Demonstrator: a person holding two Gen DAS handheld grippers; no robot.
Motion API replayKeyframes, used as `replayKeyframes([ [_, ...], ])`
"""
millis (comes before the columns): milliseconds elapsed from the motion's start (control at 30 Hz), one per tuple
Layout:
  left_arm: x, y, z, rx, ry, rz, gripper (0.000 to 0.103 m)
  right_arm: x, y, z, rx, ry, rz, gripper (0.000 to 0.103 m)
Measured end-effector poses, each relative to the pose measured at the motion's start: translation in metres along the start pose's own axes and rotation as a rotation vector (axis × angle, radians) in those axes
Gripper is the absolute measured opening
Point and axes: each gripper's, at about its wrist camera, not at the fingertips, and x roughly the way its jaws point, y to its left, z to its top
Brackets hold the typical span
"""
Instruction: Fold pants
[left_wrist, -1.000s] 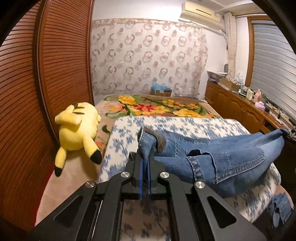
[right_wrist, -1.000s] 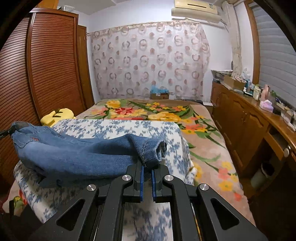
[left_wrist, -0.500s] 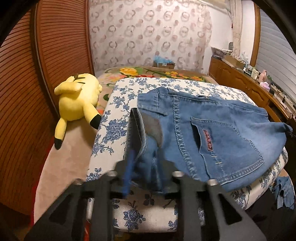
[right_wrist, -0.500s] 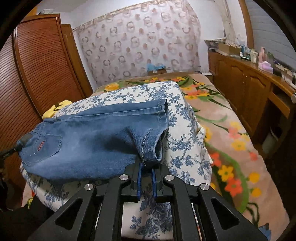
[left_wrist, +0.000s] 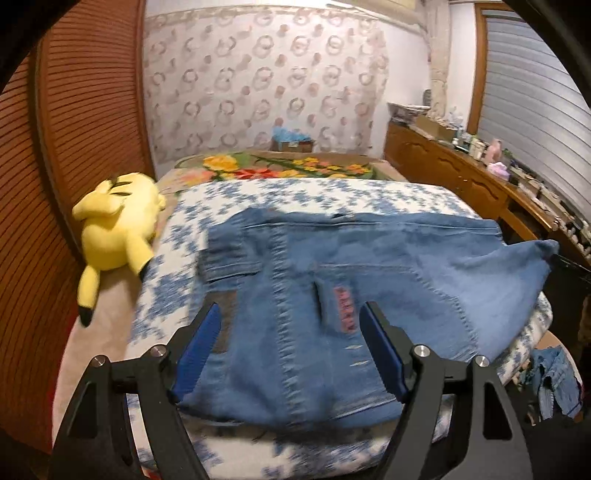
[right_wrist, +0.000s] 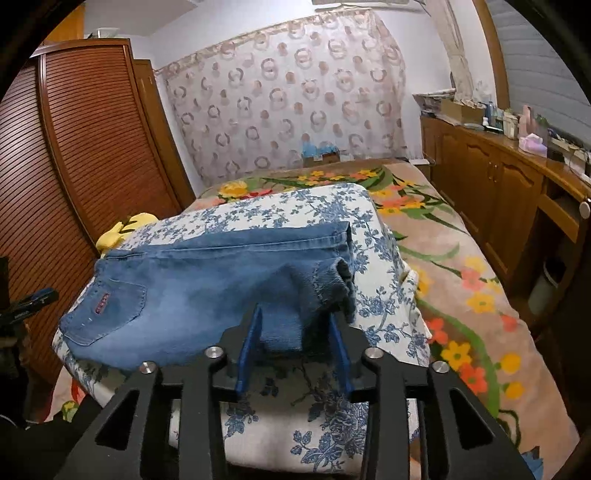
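Blue jeans (left_wrist: 332, 302) lie folded across a blue-flowered white cushion (left_wrist: 236, 199) on the bed, back pocket with a red tag facing up. My left gripper (left_wrist: 291, 328) hovers over the waist end with its jaws opening wide. The denim lies under and between the blue pads (left_wrist: 201, 336), and they do not press on it. In the right wrist view the jeans (right_wrist: 207, 288) stretch to the left. My right gripper (right_wrist: 295, 328) is at the hem end, jaws opening, with a loose fold of hem (right_wrist: 282, 328) between them.
A yellow plush toy (left_wrist: 118, 229) lies left of the cushion by the louvred wardrobe doors (left_wrist: 74, 129). The flowered bedspread (right_wrist: 461, 295) extends to the right. A wooden sideboard (right_wrist: 498, 184) lines the right wall. More denim (left_wrist: 557, 376) hangs low at the right.
Both grippers came down and laid the jeans flat on the cushion. The left jaws let go of the waist and spread wide; the right jaws parted around the hem.
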Motion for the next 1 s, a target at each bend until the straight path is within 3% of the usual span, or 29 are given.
replayKeyframes([
  [233, 0.017, -0.043, 0.012, 0.06, -0.006, -0.075, 0.078, -0.001, -0.002, -0.003, 0.015, -0.017, 0.004, 0.044],
  [533, 0.028, -0.08, 0.013, 0.105, 0.01, -0.144, 0.078, 0.031, -0.018, -0.008, 0.095, 0.045, -0.017, 0.042],
  [700, 0.028, -0.087, 0.011, 0.107, 0.017, -0.151, 0.078, 0.034, -0.016, -0.004, 0.082, 0.034, -0.008, 0.019],
  [1000, 0.03, -0.088, 0.011, 0.112, 0.016, -0.15, 0.078, 0.023, 0.018, 0.01, -0.042, -0.024, 0.075, 0.006],
])
